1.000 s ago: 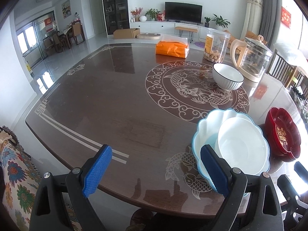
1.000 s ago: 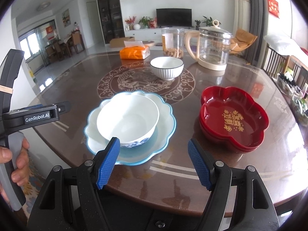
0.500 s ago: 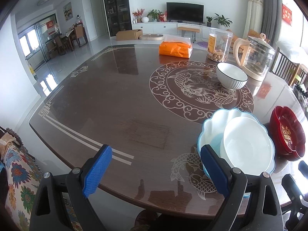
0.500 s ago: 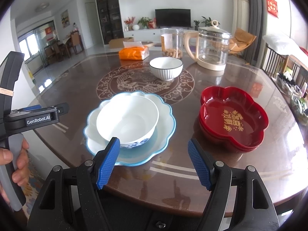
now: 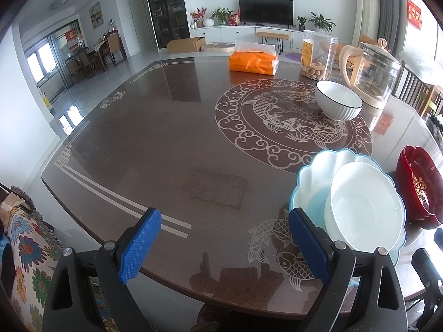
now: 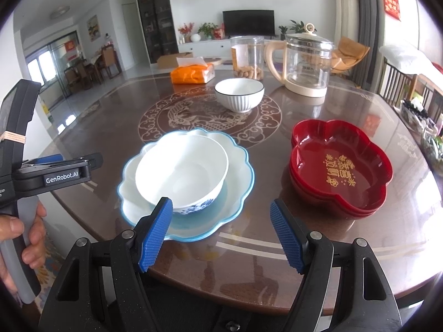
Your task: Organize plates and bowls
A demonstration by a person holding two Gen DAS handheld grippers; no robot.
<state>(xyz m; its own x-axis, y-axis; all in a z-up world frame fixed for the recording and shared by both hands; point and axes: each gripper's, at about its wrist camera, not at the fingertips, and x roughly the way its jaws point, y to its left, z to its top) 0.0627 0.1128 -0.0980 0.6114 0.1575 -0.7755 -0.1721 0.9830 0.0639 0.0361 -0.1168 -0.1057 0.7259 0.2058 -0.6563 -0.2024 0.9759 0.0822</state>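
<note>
Two hand-held grippers hang over the near edge of a dark, glossy round worktop point(image 6: 346, 271) inlaid with pale fish patterns. Both stand spread wide with nothing between their blue pads.

The right hand-held gripper point(image 6: 221, 235) points down at the near rim of a scalloped white plate with a pale blue edge point(image 6: 235, 191). In that plate sits a plain white porcelain bowl with blue painting near its foot point(image 6: 180, 171), just ahead of this gripper and slightly to its left.

The left hand-held gripper point(image 5: 224, 243) faces bare wood; the same plate point(image 5: 304, 182) and bowl point(image 5: 365, 207) lie off to its right, beyond its right finger. The right hand looks the nearer for a grasp.

To the right of the plate, apart from it, rests a stack of red flower-shaped dishes with gold lettering point(image 6: 340, 166). Farther back, on the central medallion, stands a ribbed white bowl with a dark rim point(image 6: 239, 94).
</note>
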